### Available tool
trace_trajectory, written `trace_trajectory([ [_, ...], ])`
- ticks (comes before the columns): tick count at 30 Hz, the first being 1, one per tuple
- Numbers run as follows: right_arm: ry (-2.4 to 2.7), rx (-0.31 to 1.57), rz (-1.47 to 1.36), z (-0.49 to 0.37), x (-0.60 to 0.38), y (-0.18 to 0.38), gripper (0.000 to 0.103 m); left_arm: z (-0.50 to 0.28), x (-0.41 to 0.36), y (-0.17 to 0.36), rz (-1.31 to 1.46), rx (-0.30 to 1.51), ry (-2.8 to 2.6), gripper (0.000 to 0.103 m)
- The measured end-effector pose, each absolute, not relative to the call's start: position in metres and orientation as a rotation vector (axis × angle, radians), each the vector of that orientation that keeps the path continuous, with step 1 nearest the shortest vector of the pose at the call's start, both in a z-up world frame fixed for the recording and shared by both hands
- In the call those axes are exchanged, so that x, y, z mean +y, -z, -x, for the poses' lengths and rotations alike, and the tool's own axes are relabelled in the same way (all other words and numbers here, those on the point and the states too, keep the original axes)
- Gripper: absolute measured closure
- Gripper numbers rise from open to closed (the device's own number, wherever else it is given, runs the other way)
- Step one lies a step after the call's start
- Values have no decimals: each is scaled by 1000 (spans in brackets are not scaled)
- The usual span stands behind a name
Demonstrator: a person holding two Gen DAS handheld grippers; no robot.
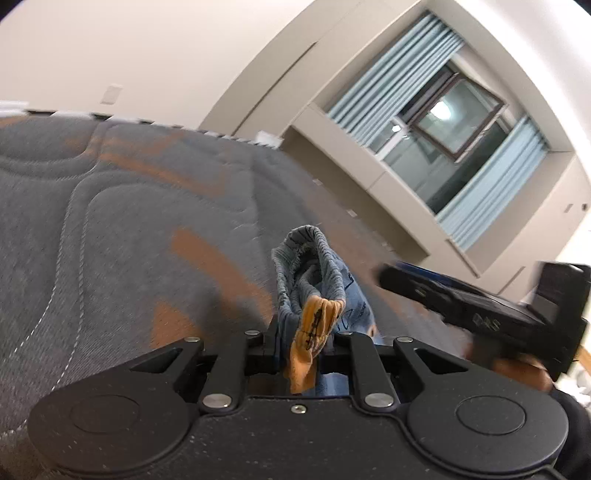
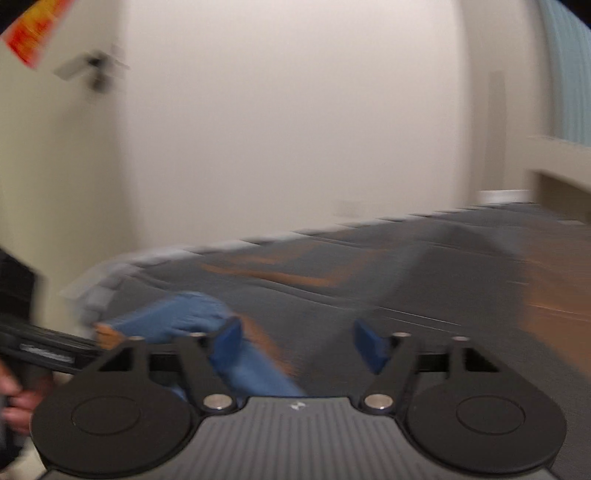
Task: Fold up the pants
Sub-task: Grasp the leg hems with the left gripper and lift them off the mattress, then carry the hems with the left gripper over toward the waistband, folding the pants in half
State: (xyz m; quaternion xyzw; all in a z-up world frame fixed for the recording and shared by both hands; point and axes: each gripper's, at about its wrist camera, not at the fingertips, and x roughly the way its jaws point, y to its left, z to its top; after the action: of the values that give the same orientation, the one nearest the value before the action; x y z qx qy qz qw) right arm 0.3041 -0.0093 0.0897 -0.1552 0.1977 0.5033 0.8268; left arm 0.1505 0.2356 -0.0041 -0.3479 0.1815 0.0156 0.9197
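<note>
The pants [image 1: 314, 288] hang bunched up over the gray mattress [image 1: 110, 206], w/ my left gripper [image 1: 303, 343] pinched tight on the waist part. My right gripper [image 2: 299, 343] is wide open & holds nothing, w/ blue cloth just beside it. I think I'm at the lift & spread step; next, right must grab a corner.

I see grey quilted mattress [image 1: 122, 221] with orange patches filling left wrist view, stitched curves across it. Cream wall [image 1: 129, 48] behind, small wall plate [image 1: 110, 94] above mattress edge. Window [image 1: 454, 122] in recessed beige frame, one pane swung open, bright light reflected in glass. Pale blue curtains [image 1: 391, 70] on both sides. My right wrist view blurred: same mattress [image 2: 406, 280], plain cream wall [image 2: 288, 122], red-orange poster [image 2: 35, 31] top left, blurred fixture [image 2: 94, 70] beside it.
</note>
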Motion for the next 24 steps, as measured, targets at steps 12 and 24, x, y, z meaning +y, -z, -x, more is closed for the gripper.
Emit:
trace_trajectory([
  [12, -726, 422, 690, -272, -7, -20, 4, -154, 240, 13, 765, 425, -92, 85],
  [24, -472, 338, 541, -223, -108, -49, 0, -146, 207, -28, 671, 349, -74, 85],
])
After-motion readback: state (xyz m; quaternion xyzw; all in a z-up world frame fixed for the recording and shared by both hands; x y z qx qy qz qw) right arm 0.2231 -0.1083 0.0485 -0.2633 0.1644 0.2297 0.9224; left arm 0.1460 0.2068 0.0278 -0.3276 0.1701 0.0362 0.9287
